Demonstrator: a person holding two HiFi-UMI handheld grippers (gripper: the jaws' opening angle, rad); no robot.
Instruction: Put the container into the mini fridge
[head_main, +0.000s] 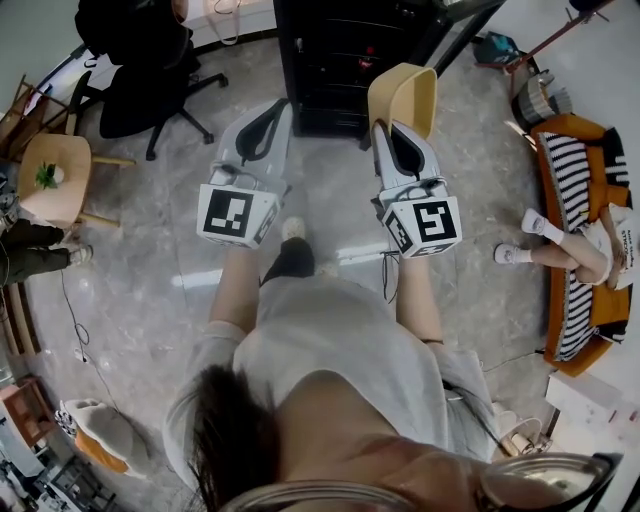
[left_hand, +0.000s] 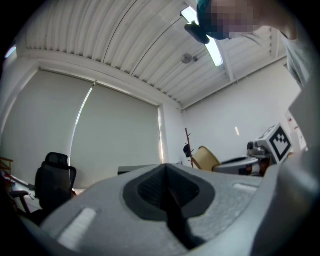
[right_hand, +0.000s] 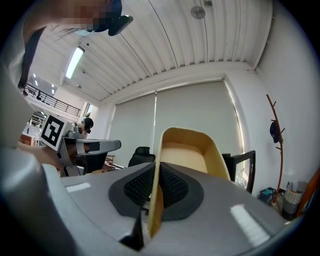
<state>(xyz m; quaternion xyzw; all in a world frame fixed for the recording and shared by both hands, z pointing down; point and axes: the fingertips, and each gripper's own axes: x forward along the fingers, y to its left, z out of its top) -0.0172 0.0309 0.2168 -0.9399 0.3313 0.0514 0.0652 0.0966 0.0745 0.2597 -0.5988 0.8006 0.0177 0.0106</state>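
Note:
My right gripper (head_main: 398, 128) is shut on one wall of a tan, open-topped container (head_main: 405, 95), which stands up above the jaws. In the right gripper view the container (right_hand: 187, 155) rises between the black pads, its wall pinched in my right gripper (right_hand: 156, 165). My left gripper (head_main: 270, 112) is level with it on the left, jaws pressed together and holding nothing; the left gripper view shows the shut pads (left_hand: 165, 167) with the container (left_hand: 205, 157) off to the right. The black mini fridge (head_main: 340, 60) stands just ahead of both grippers, its door (head_main: 455, 30) swung open to the right.
A black office chair (head_main: 150, 70) stands left of the fridge. A small round wooden table (head_main: 55, 175) with a plant is at far left. An orange sofa (head_main: 580, 240) with a seated person's legs (head_main: 545, 235) is on the right. A coat stand (right_hand: 277, 135) rises by the wall.

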